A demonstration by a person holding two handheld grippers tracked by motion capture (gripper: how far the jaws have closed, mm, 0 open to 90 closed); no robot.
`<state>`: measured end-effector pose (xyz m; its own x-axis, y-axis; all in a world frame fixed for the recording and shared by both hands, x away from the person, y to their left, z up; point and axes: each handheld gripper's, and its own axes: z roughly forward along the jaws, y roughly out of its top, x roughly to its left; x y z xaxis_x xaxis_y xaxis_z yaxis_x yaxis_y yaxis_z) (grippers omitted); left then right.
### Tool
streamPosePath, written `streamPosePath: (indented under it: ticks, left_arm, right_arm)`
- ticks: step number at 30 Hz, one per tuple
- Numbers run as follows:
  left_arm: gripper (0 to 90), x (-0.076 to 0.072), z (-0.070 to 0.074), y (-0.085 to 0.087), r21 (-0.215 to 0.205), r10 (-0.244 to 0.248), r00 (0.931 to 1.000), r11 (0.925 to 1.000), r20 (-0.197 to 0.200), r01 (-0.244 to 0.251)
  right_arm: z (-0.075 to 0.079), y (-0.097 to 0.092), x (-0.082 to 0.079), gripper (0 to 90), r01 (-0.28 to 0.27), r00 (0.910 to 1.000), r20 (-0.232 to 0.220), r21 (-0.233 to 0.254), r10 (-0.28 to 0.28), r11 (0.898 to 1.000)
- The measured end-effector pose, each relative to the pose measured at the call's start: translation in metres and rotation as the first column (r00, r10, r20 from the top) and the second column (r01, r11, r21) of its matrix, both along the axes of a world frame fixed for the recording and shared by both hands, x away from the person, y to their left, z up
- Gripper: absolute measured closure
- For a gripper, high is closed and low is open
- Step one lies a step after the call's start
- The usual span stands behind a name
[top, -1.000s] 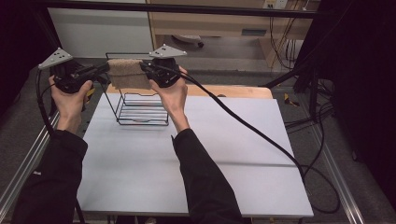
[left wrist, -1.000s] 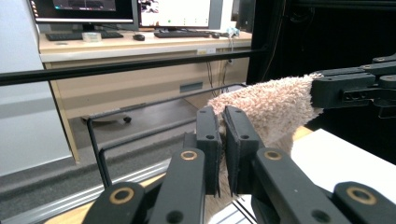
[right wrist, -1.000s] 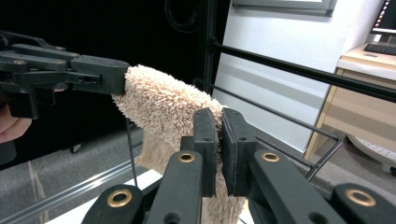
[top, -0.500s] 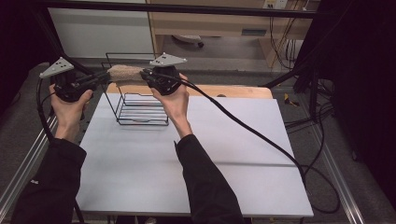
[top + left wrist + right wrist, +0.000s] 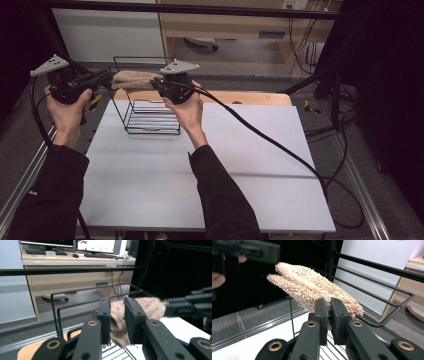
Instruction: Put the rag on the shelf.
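A tan fluffy cloth (image 5: 135,79) (image 5: 312,287) hangs in the air over the top of a black wire rack (image 5: 150,122) (image 5: 387,290). My right gripper (image 5: 156,85) (image 5: 329,302) is shut on the cloth's right end. At the cloth's left end my left gripper (image 5: 106,77) (image 5: 117,303) has just been opening its jaws. They now stand apart, and the cloth (image 5: 147,307) shows in and beyond the gap with the pads off it. The rack's top wires (image 5: 75,290) run just behind the cloth.
The rack stands at the back left of a white table (image 5: 200,170), with a wooden board (image 5: 250,97) behind it. The right gripper's cable (image 5: 260,135) trails across the table to the right. A desk with keyboards (image 5: 62,255) lies beyond the table.
The cloth, which hung broader between the two grippers, now sits as a flatter, narrower bundle. The left jaws stand wider apart. Both hands have hardly moved.
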<state>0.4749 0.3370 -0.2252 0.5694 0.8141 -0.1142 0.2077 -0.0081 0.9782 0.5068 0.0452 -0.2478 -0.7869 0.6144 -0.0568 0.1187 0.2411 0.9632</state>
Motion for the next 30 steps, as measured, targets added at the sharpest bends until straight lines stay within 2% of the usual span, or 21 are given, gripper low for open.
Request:
streamPosePath:
  ticks: [3,8,14,20,26,28,30]
  left_arm:
    - [78.8,0.004,0.002,-0.008,0.030,-0.004,0.9998,0.9995,-0.018,0.004]
    - [84.1,0.008,-0.004,-0.018,0.086,-0.025,0.9983,0.9959,-0.052,0.029]
    - [89.4,0.008,-0.015,-0.017,0.105,-0.038,0.9955,0.9933,-0.087,0.047]
    - [89.9,0.007,-0.021,-0.016,0.112,-0.042,0.9944,0.9924,-0.097,0.052]
    - [89.9,0.008,-0.024,-0.017,0.129,-0.038,0.9942,0.9903,-0.100,0.051]
    - [89.9,0.009,-0.026,-0.018,0.149,-0.034,0.9939,0.9877,-0.105,0.049]
    - [89.9,0.009,-0.028,-0.019,0.159,-0.030,0.9940,0.9862,-0.105,0.047]
  right_arm:
    - [-0.001,0.000,0.000,84.4,0.000,1.0000,0.004,-0.005,0.000,1.000]
    - [-0.001,0.000,-0.001,83.5,-0.007,1.0000,0.004,-0.016,0.007,1.000]
    - [-0.003,0.001,-0.001,81.0,-0.015,0.9999,0.002,-0.034,0.015,0.999]
    - [-0.004,0.001,-0.002,77.1,-0.020,0.9998,-0.006,-0.040,0.020,0.999]
    - [0.002,-0.001,-0.005,68.1,-0.037,0.9993,-0.009,-0.015,0.037,0.999]
    - [0.005,-0.003,-0.006,67.1,-0.035,0.9993,-0.008,0.000,0.035,0.999]
    - [0.007,-0.005,-0.006,69.8,-0.035,0.9993,-0.009,0.012,0.035,0.999]
